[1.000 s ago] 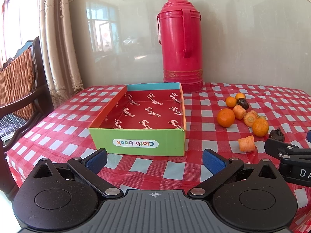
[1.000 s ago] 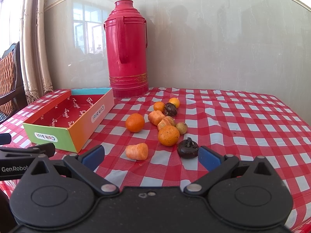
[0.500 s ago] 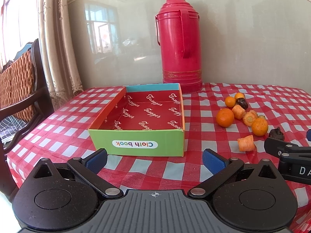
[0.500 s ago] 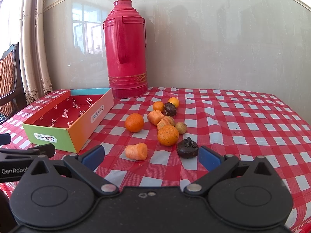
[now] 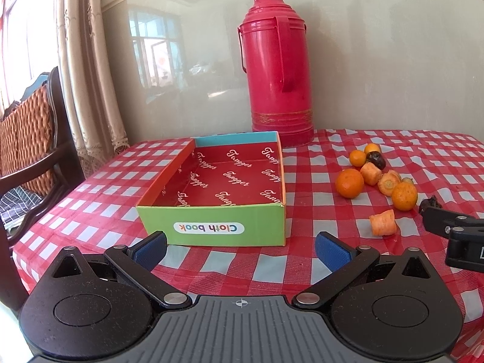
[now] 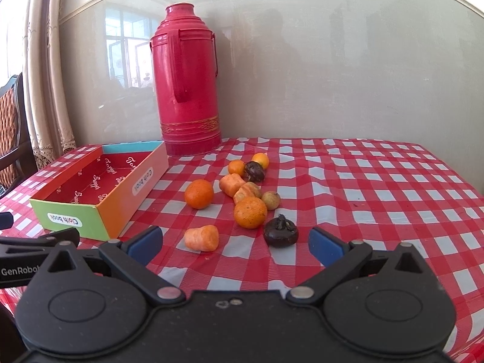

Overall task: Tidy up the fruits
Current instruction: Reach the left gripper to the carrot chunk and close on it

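Each claw is built from matte black plastic: two round discs, angled link arms fixed with silver screws, and blue pads (image 5: 150, 246) on the fingers. The left claw (image 5: 241, 249) has a ribbed grey base with a crosshair mark; white "GenRobot" lettering is printed on its side. The right claw (image 6: 234, 243) has a plain black base.

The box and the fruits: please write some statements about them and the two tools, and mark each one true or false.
1. The box holds no fruit. True.
2. The left tool is shut on an orange. False: it is open and holds nothing.
3. The red thermos stands upright behind the box. True.
4. The dark fruit nearest the right tool lies inside the box. False: it lies on the checked tablecloth.
5. The right tool is open and holds nothing. True.
6. The carrot piece nearest the right tool rests on top of an orange. False: it lies alone on the cloth.
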`<control>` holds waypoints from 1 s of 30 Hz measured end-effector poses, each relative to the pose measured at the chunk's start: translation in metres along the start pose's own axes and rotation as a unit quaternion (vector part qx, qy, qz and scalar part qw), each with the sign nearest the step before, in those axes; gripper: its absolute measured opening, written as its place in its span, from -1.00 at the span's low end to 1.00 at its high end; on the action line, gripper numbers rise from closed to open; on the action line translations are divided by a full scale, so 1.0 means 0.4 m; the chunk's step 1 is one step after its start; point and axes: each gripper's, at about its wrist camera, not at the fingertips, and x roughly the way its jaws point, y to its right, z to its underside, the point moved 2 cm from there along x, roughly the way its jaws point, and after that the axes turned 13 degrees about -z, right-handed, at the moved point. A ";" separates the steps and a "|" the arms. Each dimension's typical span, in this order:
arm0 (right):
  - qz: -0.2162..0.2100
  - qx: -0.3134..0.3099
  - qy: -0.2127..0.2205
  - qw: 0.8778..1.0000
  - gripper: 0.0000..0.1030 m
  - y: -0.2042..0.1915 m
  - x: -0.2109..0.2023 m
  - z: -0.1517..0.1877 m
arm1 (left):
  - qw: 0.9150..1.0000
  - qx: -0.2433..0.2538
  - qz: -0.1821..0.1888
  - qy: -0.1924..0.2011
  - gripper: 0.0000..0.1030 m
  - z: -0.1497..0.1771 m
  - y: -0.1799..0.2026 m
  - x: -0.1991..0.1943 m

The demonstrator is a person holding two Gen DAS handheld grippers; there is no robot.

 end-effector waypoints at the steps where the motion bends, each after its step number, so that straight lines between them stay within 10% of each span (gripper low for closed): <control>1: 0.001 0.001 0.001 1.000 0.89 0.003 -0.002 -0.001 | 1.000 0.002 0.000 0.002 1.00 -0.001 0.002 -0.001; 24: 0.096 0.061 0.064 0.991 0.89 0.159 -0.112 -0.008 | 0.980 0.153 0.094 0.088 1.00 -0.047 0.221 -0.050; 30: 0.106 0.108 0.086 0.985 0.89 0.233 -0.155 -0.001 | 0.977 0.158 0.128 0.058 1.00 -0.051 0.296 -0.003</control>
